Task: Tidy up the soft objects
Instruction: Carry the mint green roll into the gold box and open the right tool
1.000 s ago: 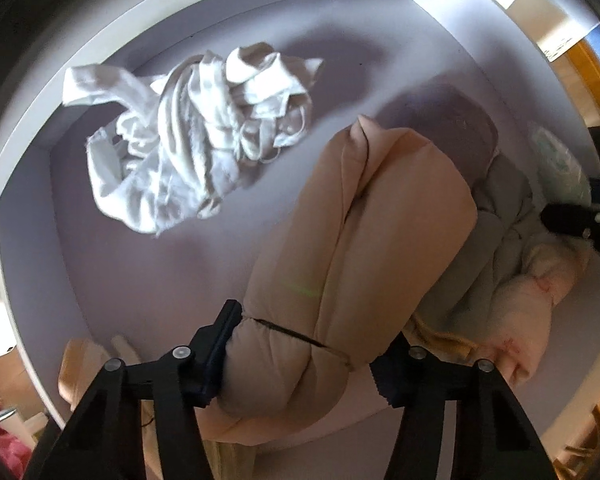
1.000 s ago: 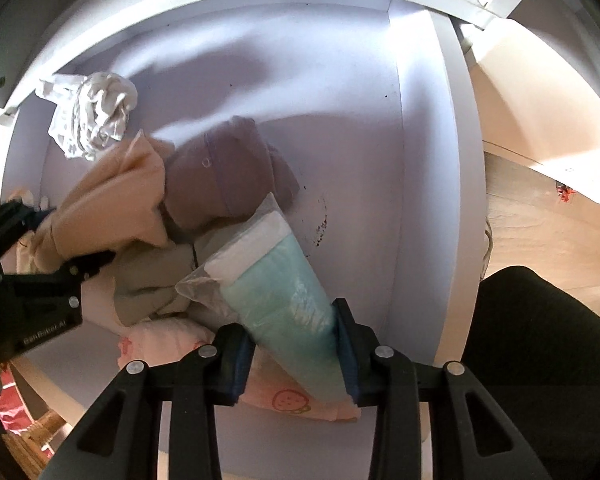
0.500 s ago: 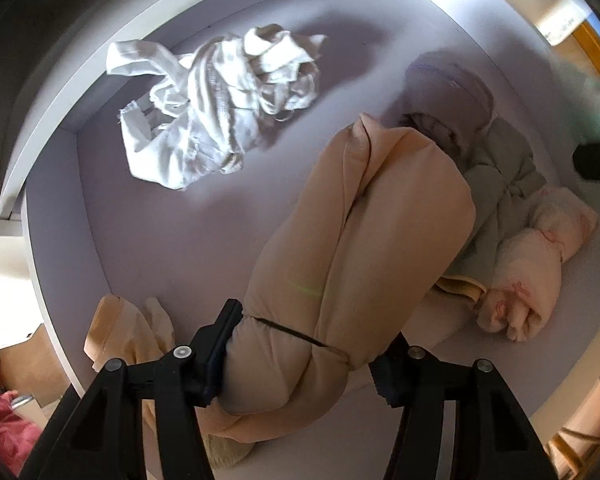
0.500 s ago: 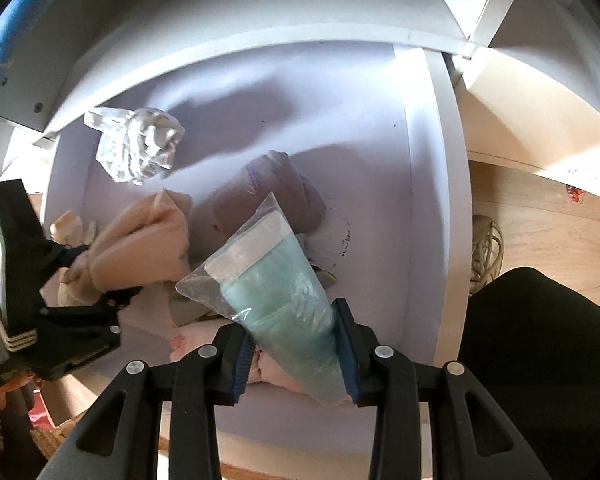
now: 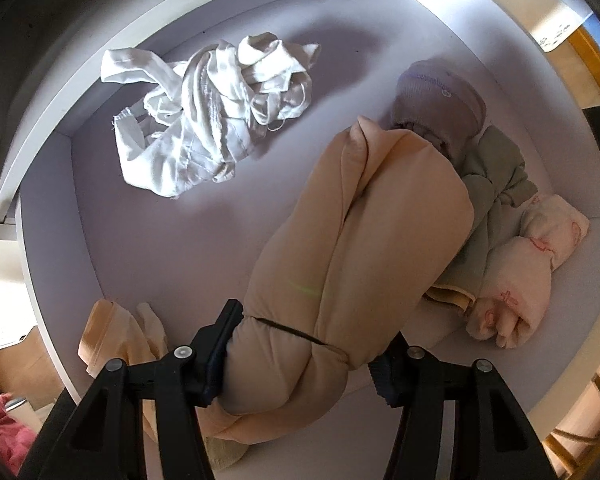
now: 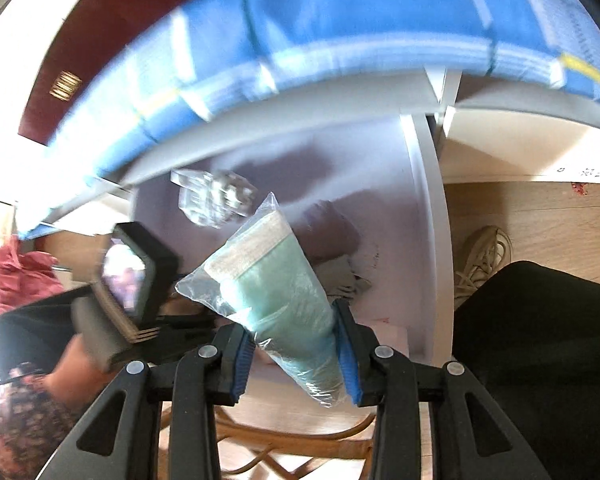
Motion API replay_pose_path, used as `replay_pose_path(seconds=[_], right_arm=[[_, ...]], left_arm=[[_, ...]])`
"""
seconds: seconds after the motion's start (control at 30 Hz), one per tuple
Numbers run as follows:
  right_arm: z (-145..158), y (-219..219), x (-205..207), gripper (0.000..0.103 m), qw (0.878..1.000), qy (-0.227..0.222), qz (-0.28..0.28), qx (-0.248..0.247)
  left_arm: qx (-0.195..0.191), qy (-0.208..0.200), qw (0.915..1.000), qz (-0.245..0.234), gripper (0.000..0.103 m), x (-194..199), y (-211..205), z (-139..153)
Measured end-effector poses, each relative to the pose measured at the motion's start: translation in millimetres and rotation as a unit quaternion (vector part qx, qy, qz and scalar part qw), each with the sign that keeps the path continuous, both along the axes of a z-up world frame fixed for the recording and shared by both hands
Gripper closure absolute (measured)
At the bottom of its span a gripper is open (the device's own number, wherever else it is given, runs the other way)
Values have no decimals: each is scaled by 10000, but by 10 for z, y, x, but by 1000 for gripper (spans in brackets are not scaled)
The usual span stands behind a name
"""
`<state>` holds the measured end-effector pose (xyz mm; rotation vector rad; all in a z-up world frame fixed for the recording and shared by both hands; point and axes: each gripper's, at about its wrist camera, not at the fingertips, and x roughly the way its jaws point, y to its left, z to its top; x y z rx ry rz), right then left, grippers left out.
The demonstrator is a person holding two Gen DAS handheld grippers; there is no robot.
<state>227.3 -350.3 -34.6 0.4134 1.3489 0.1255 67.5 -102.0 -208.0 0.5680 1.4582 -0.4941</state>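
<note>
The left gripper (image 5: pixel 300 344) is clamped on a peach fabric roll (image 5: pixel 360 248), its pads pressing into the roll's lower end, where a thin dark band cinches it. The roll is plump, matte and creased lengthwise, and hangs over the pale lilac drawer (image 5: pixel 204 240). Taking the peach roll as the landmark: a crumpled white cloth (image 5: pixel 204 120), thin and frayed at the edges, lies up and to its left on the drawer floor; a mauve knit bundle (image 5: pixel 440 96) sits at its far tip; a sage-green soft piece (image 5: pixel 496 184) and a pale pink printed roll (image 5: pixel 528 264) lie along its right side, touching one another; a loose tan cloth (image 5: pixel 112 332) lies at its lower left, by the drawer wall.

The right gripper (image 6: pixel 296 352) is narrowly closed on a clear plastic bag (image 6: pixel 276 292) holding a folded mint-green fleecy cloth with a cream band at its top. The bag is crinkled and glossy, held above the drawer. A blurred blue crate (image 6: pixel 340 32) fills that view's top.
</note>
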Motion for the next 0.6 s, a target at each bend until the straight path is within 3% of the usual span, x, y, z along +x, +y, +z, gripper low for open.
replay_pose_path(seconds=[0.3, 0.6], right_arm=[[672, -34, -22, 67, 9985, -516, -79, 148], [1317, -83, 73, 67, 9956, -875, -81, 339]], left_arm=[[67, 57, 9999, -123, 45, 102, -65, -78], [-52, 174, 9998, 61, 45, 156, -36, -114]])
